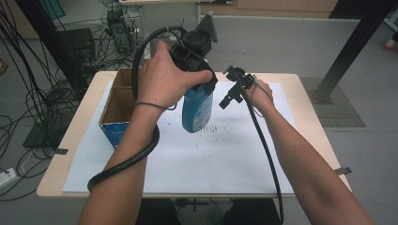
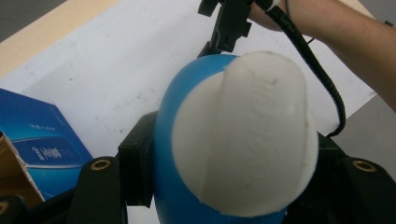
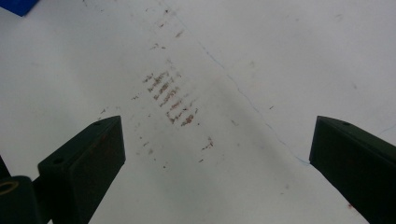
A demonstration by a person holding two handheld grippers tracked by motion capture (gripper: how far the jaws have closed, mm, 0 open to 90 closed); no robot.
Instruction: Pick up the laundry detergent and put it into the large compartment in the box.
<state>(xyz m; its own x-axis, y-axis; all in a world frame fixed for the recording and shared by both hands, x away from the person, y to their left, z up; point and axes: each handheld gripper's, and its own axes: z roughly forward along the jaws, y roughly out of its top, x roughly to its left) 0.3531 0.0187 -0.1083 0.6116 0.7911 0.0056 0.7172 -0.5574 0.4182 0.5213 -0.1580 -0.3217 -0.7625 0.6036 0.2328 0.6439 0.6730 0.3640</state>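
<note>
A blue bottle (image 1: pixel 197 108) with a white cap (image 2: pixel 247 135) hangs in the air above the white paper sheet (image 1: pixel 187 159), near the middle of the table (image 1: pixel 75 136). Its long axis runs close to upright, cap end up and blue base pointing down at the sheet. The left gripper (image 1: pixel 199 70) has its jaws closed on the bottle's upper part, one on each flank, as the left gripper view shows (image 2: pixel 224 186). To its left stands an open cardboard box (image 1: pixel 117 105) with a blue side. The right gripper (image 1: pixel 232 96) hovers just beside the bottle over a patch of brown smudges (image 3: pixel 170 98), its jaws spread wide and holding nothing.
</note>
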